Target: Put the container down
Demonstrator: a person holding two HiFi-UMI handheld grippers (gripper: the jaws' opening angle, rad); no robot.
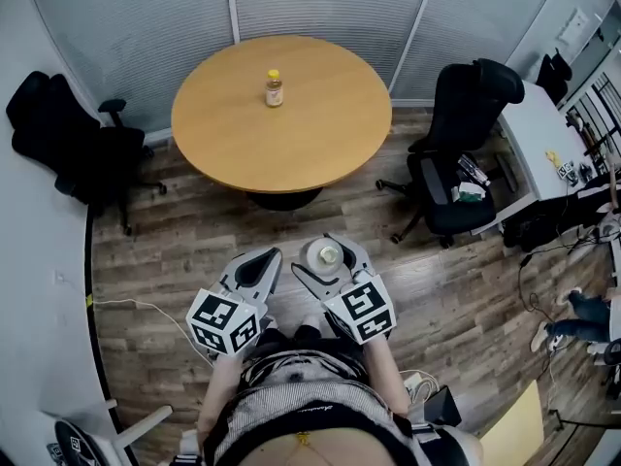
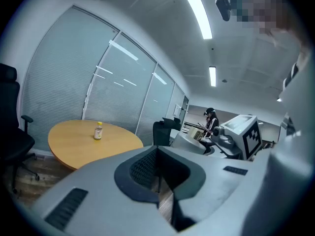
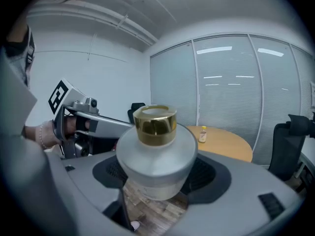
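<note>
A frosted white container (image 1: 329, 254) with a gold cap sits between the jaws of my right gripper (image 1: 330, 262), which is shut on its round body. In the right gripper view the container (image 3: 156, 154) stands upright and fills the gap of the right gripper (image 3: 157, 181). My left gripper (image 1: 258, 260) is held just to its left, jaws together with nothing in them. In the left gripper view the left gripper (image 2: 157, 167) shows its pads meeting. Both are held over the floor, short of the round wooden table (image 1: 320, 134).
A small yellow-capped bottle (image 1: 275, 88) stands near the table's middle. Black office chairs stand at the left (image 1: 78, 149) and right (image 1: 456, 163) of the table. A white desk (image 1: 539, 129) with clutter is at the far right. Glass partition walls (image 1: 320, 3) close the back.
</note>
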